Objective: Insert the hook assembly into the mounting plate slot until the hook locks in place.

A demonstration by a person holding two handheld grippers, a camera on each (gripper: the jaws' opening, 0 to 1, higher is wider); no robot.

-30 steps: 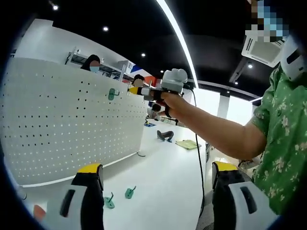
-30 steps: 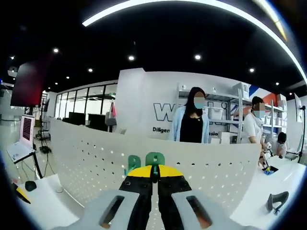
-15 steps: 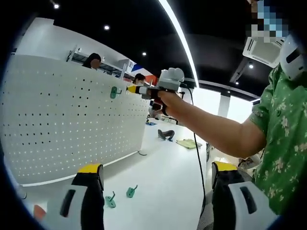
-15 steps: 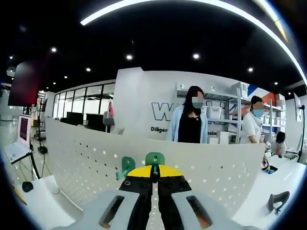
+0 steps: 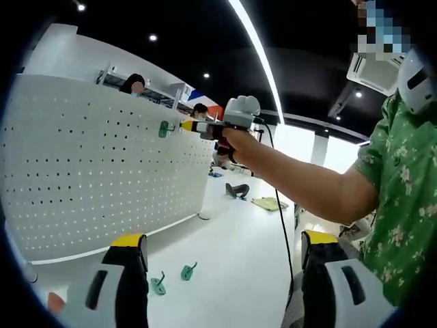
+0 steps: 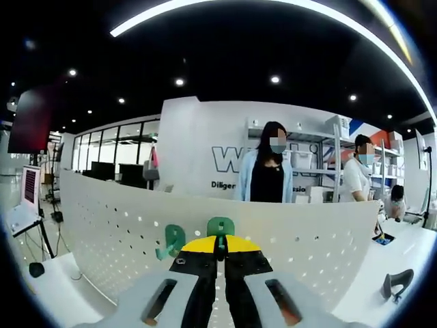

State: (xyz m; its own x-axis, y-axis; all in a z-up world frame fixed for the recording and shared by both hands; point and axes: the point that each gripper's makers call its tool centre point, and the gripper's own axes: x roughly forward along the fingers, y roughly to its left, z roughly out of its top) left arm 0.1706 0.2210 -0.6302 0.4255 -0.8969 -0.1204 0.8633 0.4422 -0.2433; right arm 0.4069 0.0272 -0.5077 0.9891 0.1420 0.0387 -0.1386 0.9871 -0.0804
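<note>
Green plastic hook [image 6: 220, 227] is pinched between the closed yellow-tipped jaws of the right gripper [image 6: 220, 240], up near the top edge of the white perforated pegboard panel [image 5: 95, 171], just beside a second green hook [image 6: 171, 240] on it. Left gripper [image 5: 222, 256] hangs low, jaws spread wide, nothing held, above two spare green hooks [image 5: 171, 279] on the white tabletop [image 5: 232, 253].
</note>
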